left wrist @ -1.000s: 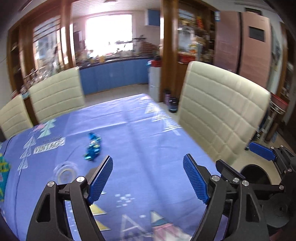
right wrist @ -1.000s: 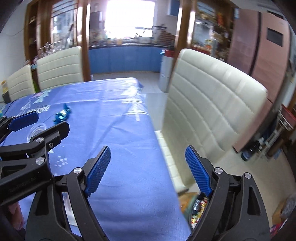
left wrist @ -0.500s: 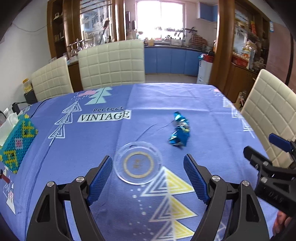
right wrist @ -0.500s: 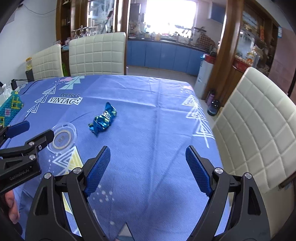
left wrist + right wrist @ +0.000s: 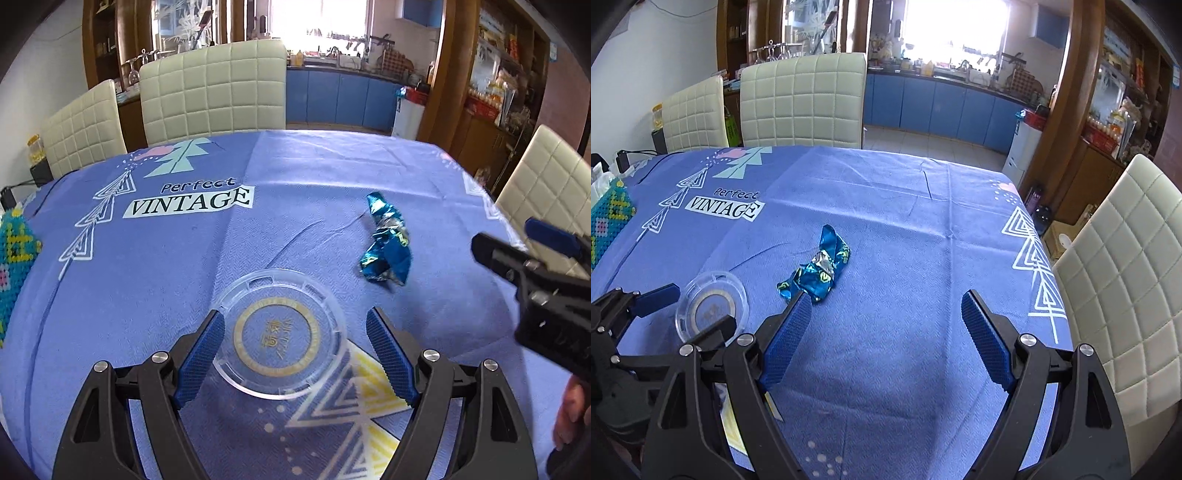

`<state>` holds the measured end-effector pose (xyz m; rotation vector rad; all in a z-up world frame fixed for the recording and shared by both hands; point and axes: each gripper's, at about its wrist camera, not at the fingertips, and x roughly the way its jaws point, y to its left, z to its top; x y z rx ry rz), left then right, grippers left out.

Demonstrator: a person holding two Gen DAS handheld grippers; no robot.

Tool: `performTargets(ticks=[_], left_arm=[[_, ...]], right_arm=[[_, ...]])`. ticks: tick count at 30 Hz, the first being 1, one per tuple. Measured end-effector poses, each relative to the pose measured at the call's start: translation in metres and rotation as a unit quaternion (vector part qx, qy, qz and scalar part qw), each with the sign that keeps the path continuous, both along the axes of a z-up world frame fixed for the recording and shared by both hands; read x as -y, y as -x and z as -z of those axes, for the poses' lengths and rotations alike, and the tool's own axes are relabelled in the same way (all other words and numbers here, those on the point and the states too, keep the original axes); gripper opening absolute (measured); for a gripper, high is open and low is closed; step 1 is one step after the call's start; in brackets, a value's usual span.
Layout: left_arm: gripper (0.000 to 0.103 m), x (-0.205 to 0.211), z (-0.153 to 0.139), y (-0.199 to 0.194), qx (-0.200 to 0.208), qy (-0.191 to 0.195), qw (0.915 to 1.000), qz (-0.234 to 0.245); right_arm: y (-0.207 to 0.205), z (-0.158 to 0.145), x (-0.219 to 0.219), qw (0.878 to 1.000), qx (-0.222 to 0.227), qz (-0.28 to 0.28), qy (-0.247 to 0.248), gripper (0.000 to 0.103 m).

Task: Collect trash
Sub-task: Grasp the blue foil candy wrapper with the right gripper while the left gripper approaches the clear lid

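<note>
Blue tablecloth (image 5: 295, 184) covers the whole dining table, printed with triangles and a "Perfect VINTAGE" panel, and both pieces of rubbish in view lie on it untouched, so by my reading the collecting here has not begun.

Nearest the left gripper (image 5: 294, 350) is a clear round plastic lid (image 5: 279, 334) with a gold ring printed in its middle. The gripper's blue pads are spread wide to either side of the lid, the left pad close by its rim, neither plainly touching it. It pinches nothing.

A little farther, and to the right of the lid, lies a crumpled blue foil wrapper (image 5: 816, 275) (flattened and twisted, so it should crush easily under the pads). The right gripper (image 5: 882, 336) hangs over bare cloth with its pads wide apart and empty; the wrapper sits just past the tip of its left pad, off its centre line.

Beyond these, a beaded teal box (image 5: 607, 218) stands at the table's left edge, and cream quilted chairs (image 5: 803, 99) ring the far side, with blue kitchen cabinets (image 5: 945, 107) behind.

What is left, as I judge it: close on the lid, shift the right gripper over the wrapper, lift both, and carry them to a bin, which neither view shows.
</note>
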<state>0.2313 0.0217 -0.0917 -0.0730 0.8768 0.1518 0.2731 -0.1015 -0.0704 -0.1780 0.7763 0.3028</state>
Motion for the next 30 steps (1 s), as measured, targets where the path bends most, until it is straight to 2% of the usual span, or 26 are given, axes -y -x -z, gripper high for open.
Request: performTargets(ticks=[2,4,6,9,14,19,22,23,24,25,26,27,29,30], left_arm=[[0.077,-0.004,0.007,-0.005,-0.013,0.003,0.9999,-0.005],[0.081,-0.011,0.012,-0.008,-0.018,0.011,0.9997,-0.014],[0.088,-0.011,0.016,-0.011,-0.024,-0.005,0.9997,-0.009],[0.093,-0.011,0.023,-0.015,-0.036,-0.024,0.9991,-0.002],[0.093,-0.034,0.024,-0.010,-0.031,-0.003,0.9988,-0.038],[0.091,-0.043,0.023,-0.008,-0.024,0.007,0.9991,-0.033],[0.078,-0.048,0.021,-0.005,-0.016,0.008,0.9989,-0.044],[0.068,-0.050,0.020,-0.004,-0.013,0.008,0.9987,-0.049],[0.053,-0.053,0.019,-0.004,-0.009,0.006,0.9985,-0.055],[0.044,-0.056,0.018,-0.003,-0.006,0.002,0.9983,-0.058],[0.031,-0.059,0.017,-0.004,-0.005,0.000,0.9981,-0.061],[0.020,-0.064,0.017,-0.004,-0.004,0.001,0.9979,-0.065],[0.012,-0.071,0.017,-0.004,-0.001,0.011,0.9978,-0.065],[0.003,-0.074,0.017,-0.004,-0.001,0.013,0.9978,-0.064]], right_arm=[[-0.003,0.002,-0.001,1.000,-0.005,-0.002,-0.002,0.083],[-0.006,0.006,-0.004,1.000,-0.009,-0.006,-0.003,0.083],[-0.008,0.009,-0.008,1.000,-0.013,-0.011,-0.005,0.084],[-0.013,0.013,-0.016,1.000,-0.019,-0.019,-0.010,0.086],[-0.022,0.019,-0.035,0.999,-0.024,-0.039,-0.008,0.087],[-0.027,0.023,-0.053,0.998,-0.027,-0.057,-0.012,0.087],[-0.028,0.026,-0.064,0.997,-0.028,-0.069,-0.012,0.083],[-0.029,0.027,-0.067,0.997,-0.029,-0.073,-0.010,0.076],[-0.030,0.029,-0.071,0.996,-0.033,-0.078,-0.009,0.072],[-0.030,0.031,-0.073,0.996,-0.038,-0.081,-0.007,0.061],[-0.032,0.034,-0.075,0.996,-0.044,-0.083,-0.006,0.048],[-0.032,0.035,-0.075,0.995,-0.048,-0.083,-0.006,0.041],[-0.031,0.035,-0.074,0.996,-0.043,-0.082,-0.011,0.028],[-0.031,0.034,-0.074,0.995,-0.045,-0.083,-0.017,0.026]])
